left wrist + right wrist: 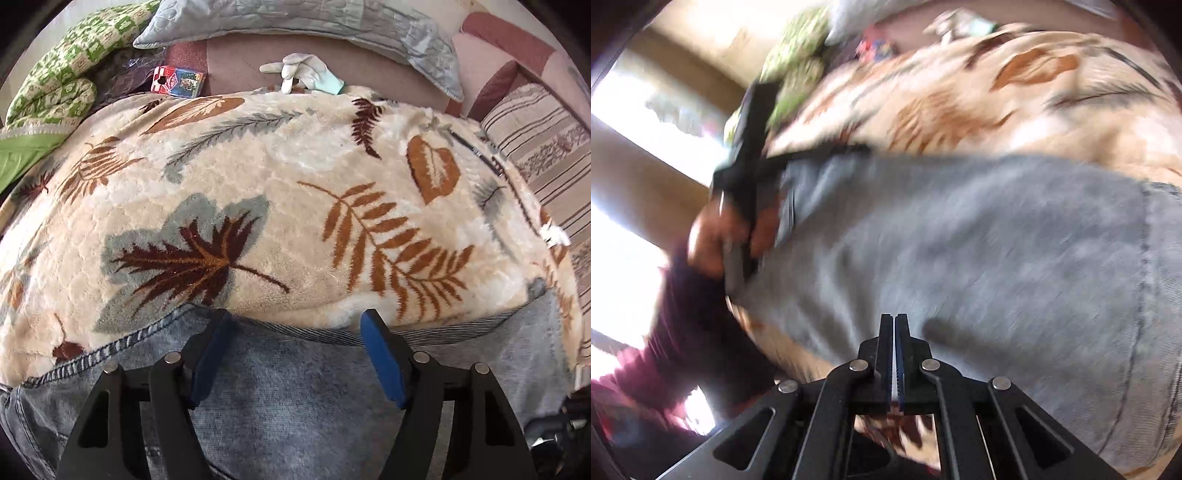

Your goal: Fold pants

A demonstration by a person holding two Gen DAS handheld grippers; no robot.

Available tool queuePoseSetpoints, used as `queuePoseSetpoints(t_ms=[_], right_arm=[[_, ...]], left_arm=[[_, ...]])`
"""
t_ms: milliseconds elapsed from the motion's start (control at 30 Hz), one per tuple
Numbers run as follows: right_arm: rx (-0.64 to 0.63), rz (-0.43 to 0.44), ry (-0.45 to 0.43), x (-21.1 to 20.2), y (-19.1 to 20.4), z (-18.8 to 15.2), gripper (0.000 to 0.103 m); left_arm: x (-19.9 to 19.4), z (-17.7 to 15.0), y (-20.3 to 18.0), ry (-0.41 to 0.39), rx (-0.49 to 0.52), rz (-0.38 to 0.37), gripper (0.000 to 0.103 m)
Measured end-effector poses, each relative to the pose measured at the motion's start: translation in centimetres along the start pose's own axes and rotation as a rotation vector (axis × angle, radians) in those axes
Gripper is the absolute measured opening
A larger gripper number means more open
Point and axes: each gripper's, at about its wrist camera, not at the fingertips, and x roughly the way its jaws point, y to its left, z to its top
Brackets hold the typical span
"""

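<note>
The pants (295,398), grey-blue denim with dark stitched seams, lie spread on a cream fleece blanket (280,206) printed with brown, rust and grey leaves. The blanket covers a sofa or bed; which of the two I cannot tell.

The left tool (295,354) hangs over the denim near its upper edge, blue pads (384,362) held well apart with only flat cloth showing between them; they press on nothing. In the right wrist view, blurred by motion, the same tool appears at the far left edge of the pants, held by a hand (713,240) in a dark red sleeve (665,350).

The right tool (894,321) has its two fingers drawn together. A thin pale strip shows between the pads, but I cannot tell what it is. Its tip sits above the near edge of the denim.

Beyond the blanket lie a pale glove (299,72), a small red and blue box (179,81), a grey quilted pillow (314,26), a green patterned cloth (70,74) and a striped cushion (543,147).
</note>
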Motion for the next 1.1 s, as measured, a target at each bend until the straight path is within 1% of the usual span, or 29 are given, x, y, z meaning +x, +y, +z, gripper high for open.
queuePoseSetpoints(t_ms=[33,67,100,133,200,233,300,367,400,433,467,500,533,567,633,667,733,833,867,900,967,1067,1100], right_arm=[[0.041,-0.028,-0.056,-0.6,-0.6,0.7,0.003],[0.057,-0.076,-0.094,-0.8,-0.7,1.4,0.003],[0.061,-0.102,-0.109,-0.8,-0.7,2.0,0.006],[0.069,-0.102,-0.113,-0.4,-0.5,2.6,0.005],[0.082,-0.077,-0.121,0.4,0.0,3.6,0.005],[0.071,-0.085,-0.124,0.8,0.3,4.1,0.005],[0.04,-0.118,-0.111,2.1,1.0,5.3,0.005],[0.041,-0.128,-0.065,4.0,1.1,6.0,0.005],[0.045,-0.155,-0.044,5.3,1.1,6.4,0.005],[0.036,-0.213,-0.024,6.5,0.9,6.8,0.005],[0.009,-0.263,-0.023,7.5,0.5,7.1,0.002],[-0.019,-0.284,-0.039,7.9,0.6,7.4,0.002],[-0.028,-0.299,-0.036,8.3,0.7,7.8,0.002],[-0.019,-0.301,-0.033,8.5,0.6,8.2,0.002],[0.035,-0.274,-0.056,8.6,-0.3,8.9,0.002],[0.056,-0.267,-0.076,8.5,-0.6,9.2,0.002],[0.066,-0.28,-0.122,8.5,-0.7,9.5,0.002],[0.066,-0.279,-0.147,7.8,-0.1,9.3,0.003],[0.074,-0.257,-0.157,7.3,0.1,9.1,0.003],[0.076,-0.216,-0.167,6.8,0.4,8.9,0.003],[0.045,-0.14,-0.17,5.9,1.4,8.1,0.003],[-0.034,-0.032,-0.133,5.7,4.0,6.5,0.003],[-0.061,0.007,-0.111,6.0,5.1,5.9,0.002]], left_arm=[[-0.8,-0.4,0.0,0.0,-0.001,-0.033,0.073],[-1.6,-0.8,-0.3,0.0,0.013,-0.05,0.073],[-2.2,-1.4,-0.7,0.002,0.033,-0.052,0.073],[-2.7,-2.1,-1.0,0.006,0.054,-0.048,0.073],[-3.3,-3.6,-1.7,0.025,0.09,-0.063,0.073],[-3.4,-4.4,-2.0,0.043,0.106,-0.072,0.073],[-3.3,-5.9,-2.6,0.075,0.141,-0.074,0.073],[-3.4,-7.1,-3.0,0.091,0.171,-0.072,0.073],[-3.4,-7.6,-2.9,0.096,0.182,-0.069,0.073],[-3.5,-8.0,-2.6,0.1,0.187,-0.065,0.073],[-3.5,-8.3,-2.3,0.099,0.191,-0.063,0.073],[-3.5,-8.5,-1.9,0.093,0.197,-0.066,0.073],[-3.6,-8.7,-1.5,0.087,0.202,-0.068,0.073],[-3.5,-8.7,-1.2,0.076,0.21,-0.045,0.073],[-3.2,-8.8,-0.8,0.058,0.23,0.009,0.074],[-3.1,-8.8,-0.7,0.057,0.236,0.011,0.075],[-3.5,-8.8,-0.7,0.066,0.236,0.018,0.075],[-5.0,-8.7,0.8,0.058,0.199,-0.009,0.075],[-5.7,-8.6,1.7,0.042,0.178,-0.001,0.075],[-6.4,-8.6,2.9,0.024,0.152,0.014,0.075],[-7.4,-8.4,5.8,0.003,0.079,0.051,0.075],[-7.9,-8.7,11.1,0.019,-0.059,0.108,0.075],[-8.1,-9.1,12.7,0.025,-0.102,0.105,0.072]])
